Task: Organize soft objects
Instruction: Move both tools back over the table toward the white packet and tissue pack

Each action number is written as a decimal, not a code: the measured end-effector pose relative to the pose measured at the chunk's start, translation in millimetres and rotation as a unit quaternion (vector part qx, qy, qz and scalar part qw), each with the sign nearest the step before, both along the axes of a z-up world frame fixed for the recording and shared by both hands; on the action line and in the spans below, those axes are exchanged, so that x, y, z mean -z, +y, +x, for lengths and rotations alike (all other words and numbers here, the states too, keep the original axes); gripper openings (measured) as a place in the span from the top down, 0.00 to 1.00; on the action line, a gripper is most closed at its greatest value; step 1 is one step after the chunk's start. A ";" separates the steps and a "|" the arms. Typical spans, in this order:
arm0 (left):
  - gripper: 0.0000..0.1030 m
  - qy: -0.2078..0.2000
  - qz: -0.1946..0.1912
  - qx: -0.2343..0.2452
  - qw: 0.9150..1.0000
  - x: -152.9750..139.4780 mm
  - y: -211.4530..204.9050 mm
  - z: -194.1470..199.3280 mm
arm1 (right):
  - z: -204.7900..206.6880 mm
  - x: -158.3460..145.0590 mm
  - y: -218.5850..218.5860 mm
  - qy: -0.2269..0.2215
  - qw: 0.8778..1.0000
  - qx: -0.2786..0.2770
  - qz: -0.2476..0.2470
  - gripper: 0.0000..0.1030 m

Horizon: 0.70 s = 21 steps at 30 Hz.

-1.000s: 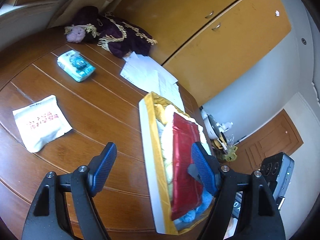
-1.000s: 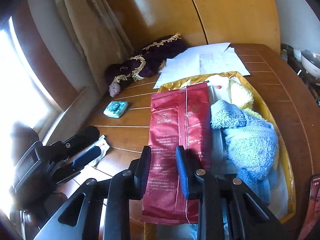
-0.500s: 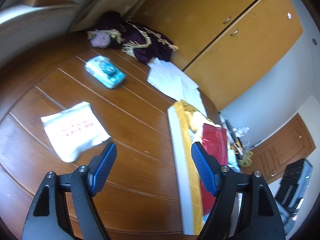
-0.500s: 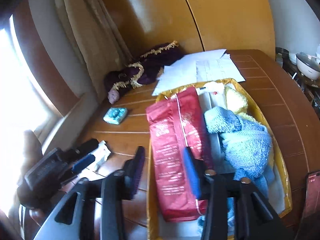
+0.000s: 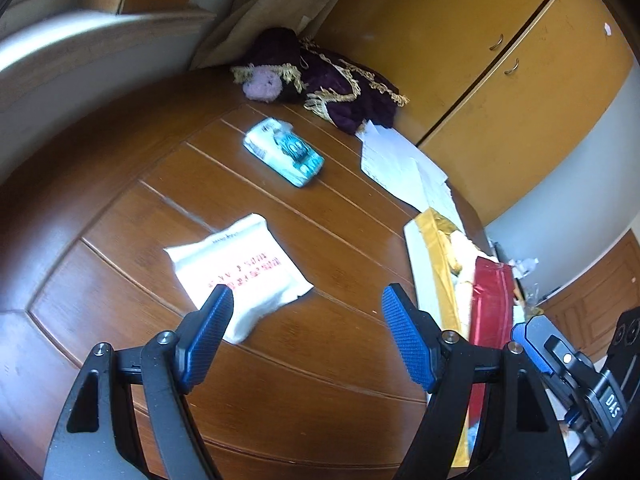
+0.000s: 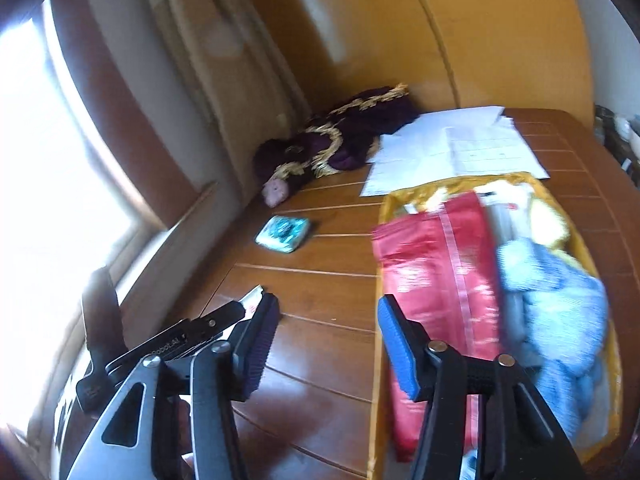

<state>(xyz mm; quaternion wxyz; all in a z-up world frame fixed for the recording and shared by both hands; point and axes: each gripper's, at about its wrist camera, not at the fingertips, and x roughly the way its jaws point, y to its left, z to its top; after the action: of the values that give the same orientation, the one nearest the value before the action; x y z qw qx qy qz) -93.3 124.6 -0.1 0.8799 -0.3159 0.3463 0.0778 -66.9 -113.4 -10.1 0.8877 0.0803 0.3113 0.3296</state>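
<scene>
A gold-lined box (image 6: 582, 236) (image 5: 434, 264) sits on the wooden table and holds a red packet (image 6: 436, 276) (image 5: 492, 304), blue cloth (image 6: 556, 320) and yellow cloth (image 6: 548, 220). A white packet with red print (image 5: 240, 272) lies flat on the table just ahead of my left gripper (image 5: 306, 334), which is open and empty. A teal tissue pack (image 5: 284, 152) (image 6: 284, 234) lies farther back. My right gripper (image 6: 326, 338) is open and empty, hovering over the table at the box's left edge.
A purple fringed cloth (image 5: 340, 84) (image 6: 344, 144) with a small lilac plush (image 5: 262, 86) lies at the table's far side beside white papers (image 5: 400, 164) (image 6: 456, 144). Yellow cupboard doors (image 5: 500, 60) stand behind. A window (image 6: 48, 184) glares at the left.
My right gripper let go of the red packet, opened wide and drew back left of the box. My left gripper swung left, bringing the white packet close ahead.
</scene>
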 end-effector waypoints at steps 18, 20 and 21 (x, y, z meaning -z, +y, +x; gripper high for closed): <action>0.26 0.036 0.106 0.027 0.993 3.7 16.0 3.6 | 13.5 6.9 43.5 0.019 0.998 -0.050 -0.019 0.40; 0.26 0.041 0.122 0.041 0.991 5.3 15.9 9.3 | 14.0 8.0 47.6 0.018 0.998 -0.051 -0.023 0.40; 0.26 0.042 0.130 0.049 0.989 6.2 15.9 13.0 | 14.8 9.2 49.3 0.020 0.998 -0.051 -0.023 0.40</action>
<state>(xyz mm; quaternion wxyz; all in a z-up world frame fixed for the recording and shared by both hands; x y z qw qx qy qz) -80.3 140.6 -6.3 0.9008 -0.1781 0.3853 0.0917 -52.1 -64.1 -19.2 0.8648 0.0503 0.3405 0.3655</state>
